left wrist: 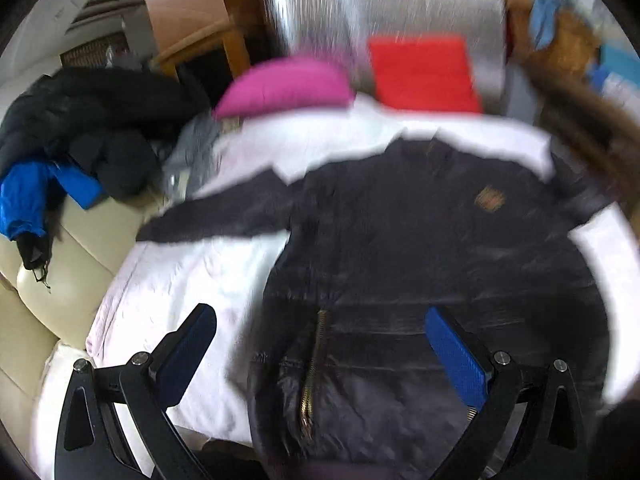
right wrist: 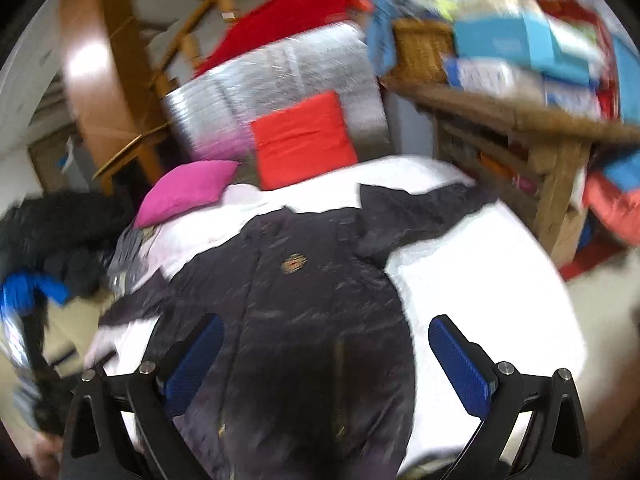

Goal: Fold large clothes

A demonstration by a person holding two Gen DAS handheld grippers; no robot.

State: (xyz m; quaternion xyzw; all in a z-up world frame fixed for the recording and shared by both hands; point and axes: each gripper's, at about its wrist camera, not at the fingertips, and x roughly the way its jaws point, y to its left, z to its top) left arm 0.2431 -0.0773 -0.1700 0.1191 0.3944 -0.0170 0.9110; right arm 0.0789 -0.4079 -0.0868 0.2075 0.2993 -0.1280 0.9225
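Both grippers, the left gripper (left wrist: 320, 336) and the right gripper (right wrist: 326, 350), hover spread wide and empty above the dark jacket (left wrist: 420, 248) lying flat, sleeves out, on the white sheet (left wrist: 180, 280)

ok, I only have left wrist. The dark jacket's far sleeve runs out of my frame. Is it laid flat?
Observer: Yes. That sleeve lies spread on the white sheet, pointing toward a wooden shelf.
Operator: Right claw holding anything?
Observer: No. The right claw is open and empty, aimed at the jacket body.
Operator: What's on that shelf?
Observer: Blurred blue boxes stacked on top.
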